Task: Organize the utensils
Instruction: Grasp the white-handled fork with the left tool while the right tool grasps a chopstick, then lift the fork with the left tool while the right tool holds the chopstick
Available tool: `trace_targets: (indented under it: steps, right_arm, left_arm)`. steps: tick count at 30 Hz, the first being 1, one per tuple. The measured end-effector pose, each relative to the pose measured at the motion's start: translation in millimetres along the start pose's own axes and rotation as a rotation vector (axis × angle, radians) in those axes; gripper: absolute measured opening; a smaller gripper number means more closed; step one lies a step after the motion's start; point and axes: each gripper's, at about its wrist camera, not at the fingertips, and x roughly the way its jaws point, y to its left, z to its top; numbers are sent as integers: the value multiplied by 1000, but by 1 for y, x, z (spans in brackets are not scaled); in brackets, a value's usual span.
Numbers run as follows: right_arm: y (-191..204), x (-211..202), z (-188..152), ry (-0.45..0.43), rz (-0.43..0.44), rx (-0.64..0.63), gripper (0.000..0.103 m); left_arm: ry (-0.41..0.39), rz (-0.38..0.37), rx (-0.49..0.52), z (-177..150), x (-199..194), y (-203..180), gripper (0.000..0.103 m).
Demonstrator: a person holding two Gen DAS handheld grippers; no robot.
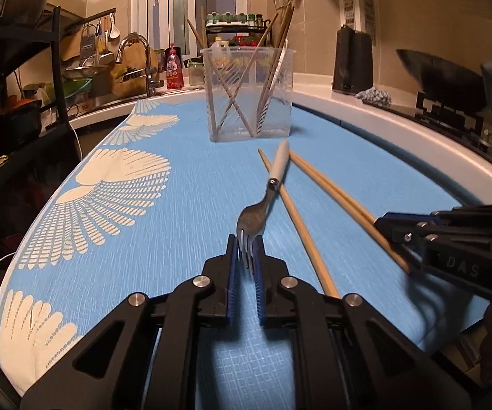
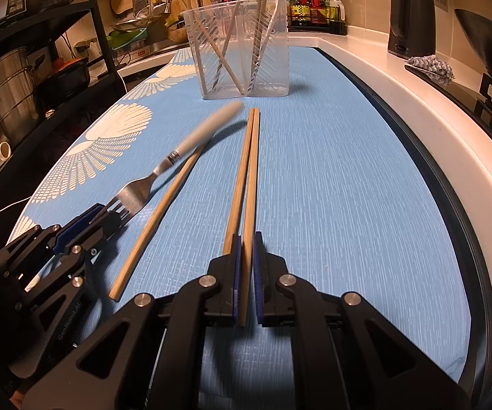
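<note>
My left gripper (image 1: pixel 247 251) is shut on the tines of a fork (image 1: pixel 263 201) with a white handle, lifted and pointing toward a clear plastic holder (image 1: pixel 249 92) that has chopsticks standing in it. The fork also shows in the right wrist view (image 2: pixel 163 171), beside the left gripper (image 2: pixel 109 213). My right gripper (image 2: pixel 246 249) is shut on a wooden chopstick (image 2: pixel 251 177); a second chopstick (image 2: pixel 239 177) lies against it just outside the left finger. A third chopstick (image 2: pixel 157 218) lies loose on the blue mat. The right gripper (image 1: pixel 393 225) shows at the right of the left wrist view.
A blue mat with white fan patterns (image 1: pixel 116 205) covers the counter. A sink with tap (image 1: pixel 140 58) and dish rack are at the far left, a spice rack (image 1: pixel 235 27) behind the holder, a black appliance (image 1: pixel 351 61) and a wok (image 1: pixel 444 78) at the right.
</note>
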Motion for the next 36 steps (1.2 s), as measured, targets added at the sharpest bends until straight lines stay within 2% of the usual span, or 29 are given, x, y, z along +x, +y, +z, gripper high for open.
trace_targets:
  steps: [3, 8, 11, 17, 22, 26, 28, 30, 36]
  right_arm:
    - [0, 0, -1, 0, -1, 1, 7]
    - [0, -2, -3, 0, -3, 0, 7]
    - [0, -2, -2, 1, -7, -4, 7]
    - [-3, -4, -3, 0, -16, -2, 6]
    - [-10, -8, -3, -20, -59, 23, 6]
    - [-15, -7, -4, -22, -94, 42, 6]
    - [-14, -7, -4, -29, -111, 39, 6]
    - [-14, -7, -5, -35, -121, 39, 10]
    - [-14, -10, -10, -54, -122, 52, 10]
  left_arm:
    - [-8, -7, 21, 0, -1, -4, 2]
    - [-18, -8, 77, 0, -2, -13, 2]
    - [1, -16, 67, -1, 2, -14, 2]
    - [-22, -18, -4, 6, -3, -1, 2]
    - [-83, 32, -42, 10, -16, 11, 1]
    - [-116, 121, -45, 10, -22, 17, 1]
    - [-109, 157, -48, 8, -21, 20, 1]
    - [-81, 146, -57, 6, -15, 23, 1]
    - [-17, 102, -70, -4, -1, 24, 2]
